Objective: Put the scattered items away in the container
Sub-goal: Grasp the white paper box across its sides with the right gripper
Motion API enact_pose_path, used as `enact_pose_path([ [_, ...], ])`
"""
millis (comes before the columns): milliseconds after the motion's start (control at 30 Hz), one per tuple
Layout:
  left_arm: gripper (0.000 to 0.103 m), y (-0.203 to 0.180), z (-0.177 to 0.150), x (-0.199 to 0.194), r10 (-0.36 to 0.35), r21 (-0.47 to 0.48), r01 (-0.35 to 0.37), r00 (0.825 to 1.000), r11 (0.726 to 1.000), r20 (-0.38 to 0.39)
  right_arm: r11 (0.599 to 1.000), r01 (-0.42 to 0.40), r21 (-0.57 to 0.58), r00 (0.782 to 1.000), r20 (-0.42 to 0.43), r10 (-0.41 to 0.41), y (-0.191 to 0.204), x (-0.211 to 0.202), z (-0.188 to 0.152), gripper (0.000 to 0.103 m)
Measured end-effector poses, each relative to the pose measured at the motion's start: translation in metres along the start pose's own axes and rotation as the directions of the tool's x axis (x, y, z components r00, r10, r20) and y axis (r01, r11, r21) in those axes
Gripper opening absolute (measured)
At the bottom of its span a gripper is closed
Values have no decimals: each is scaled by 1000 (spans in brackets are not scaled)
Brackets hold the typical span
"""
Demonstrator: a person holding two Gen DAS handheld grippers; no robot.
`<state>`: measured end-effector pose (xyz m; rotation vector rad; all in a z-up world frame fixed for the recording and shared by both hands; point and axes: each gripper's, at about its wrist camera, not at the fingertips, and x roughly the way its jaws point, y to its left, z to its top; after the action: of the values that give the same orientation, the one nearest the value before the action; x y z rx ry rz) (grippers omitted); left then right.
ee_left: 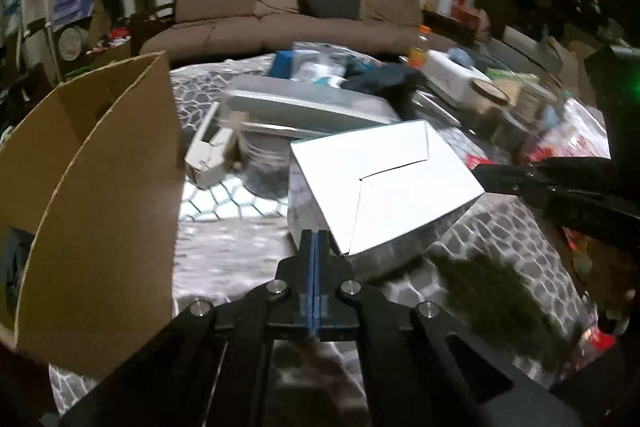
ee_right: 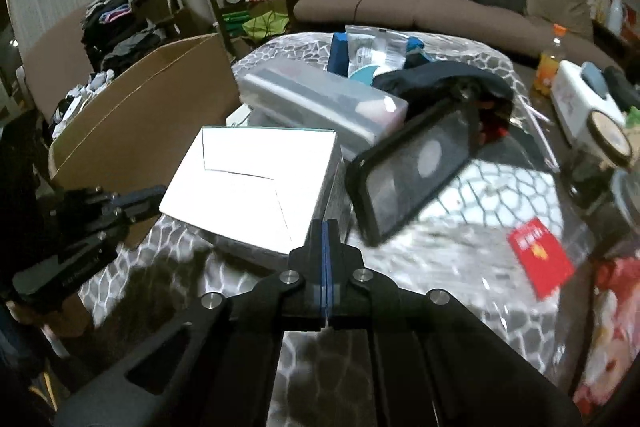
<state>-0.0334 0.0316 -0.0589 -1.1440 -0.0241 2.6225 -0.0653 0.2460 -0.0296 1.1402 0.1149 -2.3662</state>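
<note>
Both my left gripper [ee_left: 316,241] and right gripper [ee_right: 327,231] are pressed together, empty, touching the white box [ee_left: 384,179] beside the cardboard container [ee_left: 100,187].

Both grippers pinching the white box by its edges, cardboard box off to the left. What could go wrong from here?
1. The left gripper and right gripper each seem to pinch only a corner or edge of the white box, which sits tilted, so it may twist or slip out.
2. The black phone leans beside the white box; swinging the box could knock it flat.
3. The cardboard box has a tall near wall; a low carry may hit it.
</note>
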Motion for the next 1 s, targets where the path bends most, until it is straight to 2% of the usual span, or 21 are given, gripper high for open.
enact_pose_path([
  [100,0,-12,-5,-12,-44,32,45,999,998,-22,1000,-20,10,999,-25,20,1,-19,-18,3],
  [167,0,-18,-6,-14,-47,56,49,998,997,-33,991,-100,89,993,-48,105,-8,-20,-26,2],
  [233,3,-12,-4,-8,-48,25,51,996,998,-81,980,-105,169,991,-61,117,-19,-20,-32,2],
  [300,5,-2,0,-3,-80,-18,78,988,997,-132,955,-121,270,988,-65,143,-38,-22,-39,13],
  [400,30,11,5,-1,-95,-60,86,981,994,-167,889,-179,420,973,-56,223,-68,-18,-46,29],
  [467,54,18,5,-1,-71,-86,57,982,995,-173,849,-196,491,964,-62,258,-82,-12,-48,34],
  [500,56,19,5,-1,-70,-96,53,982,994,-178,826,-203,526,959,-64,276,-89,-9,-49,37],
  [567,60,22,6,-3,-66,-113,46,980,992,-186,812,-206,546,954,-72,291,-91,-5,-47,39],
  [633,64,22,10,-7,-64,-103,46,981,994,-184,822,-209,529,954,-73,289,-84,-4,-45,45],
  [700,67,26,15,-13,-104,-125,83,980,989,-169,832,-217,511,954,-68,291,-77,-4,-43,55],
  [767,75,28,18,-19,-169,-159,147,976,976,-140,836,-237,495,952,-54,301,-72,-6,-40,55],
  [867,76,14,16,-11,-240,-146,218,958,965,-158,829,-251,499,949,-41,313,-70,-6,-39,55],
  [1000,76,2,13,8,-290,-170,259,938,951,-191,817,-261,514,942,-49,332,-65,8,-38,55],
])
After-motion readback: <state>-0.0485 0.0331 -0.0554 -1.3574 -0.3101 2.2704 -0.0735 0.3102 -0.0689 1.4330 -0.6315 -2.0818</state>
